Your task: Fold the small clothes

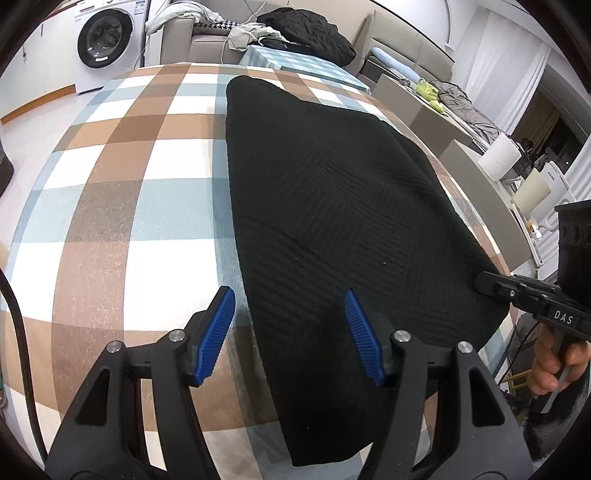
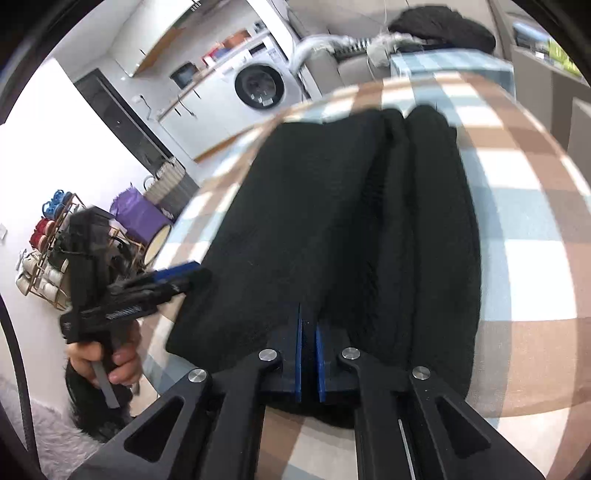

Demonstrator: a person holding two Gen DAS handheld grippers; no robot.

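While the right gripper [image 2: 309,325] has its blue pads [image 2: 298,354] drawn almost together at the near edge of a black knitted garment [image 2: 332,229], the fabric bunches up right at their tips; the pads look pinched on that edge, though the dark cloth hides the exact contact. From the left wrist view the same gripper [image 1: 480,282] reaches in from the right with its tip against the garment's [image 1: 332,206] right-hand border, and a person's hand [image 1: 554,362] wraps its handle below.

The left gripper [image 1: 290,295] stands with its jaws apart. One blue pad [image 1: 218,328] hangs over bare tablecloth, the other [image 1: 364,332] over the black knit, so the garment's left edge runs between them without either pad pressing on it. In the right wrist view this gripper [image 2: 192,275] shows blurred at the garment's left border, held by a hand [image 2: 110,365].

The garment lies flat and lengthwise on a table covered by a checked cloth [image 1: 122,206] of brown, white and pale blue squares, with long folds running along it. Beyond the table stand a washing machine [image 1: 105,44] and a sofa [image 1: 207,44] piled with dark clothes [image 1: 306,31].
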